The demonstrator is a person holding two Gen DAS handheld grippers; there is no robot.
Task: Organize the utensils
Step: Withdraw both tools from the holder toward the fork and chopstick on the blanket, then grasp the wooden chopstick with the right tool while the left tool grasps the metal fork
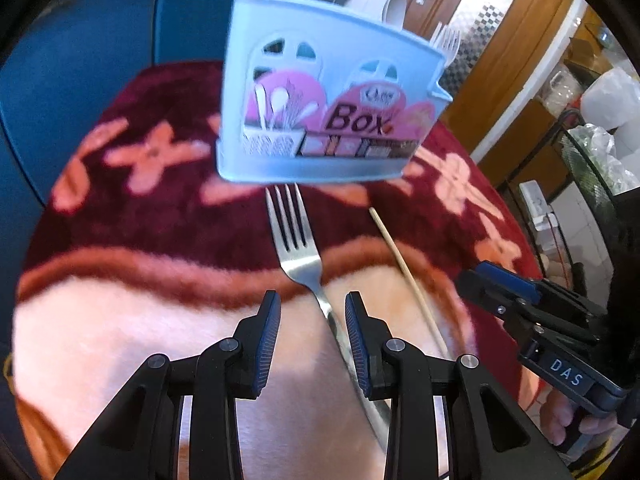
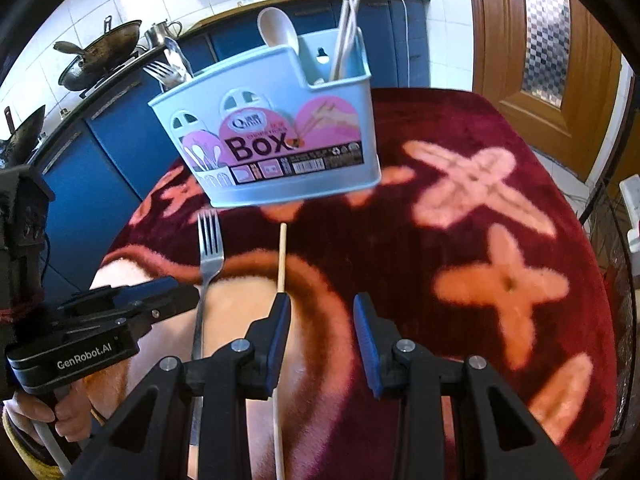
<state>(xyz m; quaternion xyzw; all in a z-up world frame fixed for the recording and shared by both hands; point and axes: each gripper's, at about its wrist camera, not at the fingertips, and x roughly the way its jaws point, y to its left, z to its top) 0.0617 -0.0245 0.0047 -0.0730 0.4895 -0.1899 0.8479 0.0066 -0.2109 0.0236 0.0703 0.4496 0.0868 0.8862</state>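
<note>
My landmark is the blue box (image 2: 280, 136), standing upright on the red cloth (image 2: 480, 208) that covers the desk. It already holds a pale spoon (image 2: 278, 28) and a pair of chopsticks (image 2: 344, 36) in its raised back section, and metal forks (image 2: 164, 72) poke up at its left end.

Just in front of the box lies a loose fork (image 1: 296, 240), tines toward the box and nearly touching its base, handle running back toward me. Beside that fork, to its right, lies a single chopstick (image 2: 282, 256), its tip also aimed at the box.

My left tongs (image 1: 313, 304) hang over the fork's handle, partly open; the handle passes between the pads, nearer the right one, and I see neither pad pressing on it. In the right wrist view these tongs show to the left of the fork, a hand (image 2: 40, 404) gripping their handle.

My right tongs (image 2: 322, 306) are partly open too, with nothing gripped. The chopstick runs along the outer side of the left pad (image 2: 282, 328), not between the pads; whether it touches I cannot tell.
</note>
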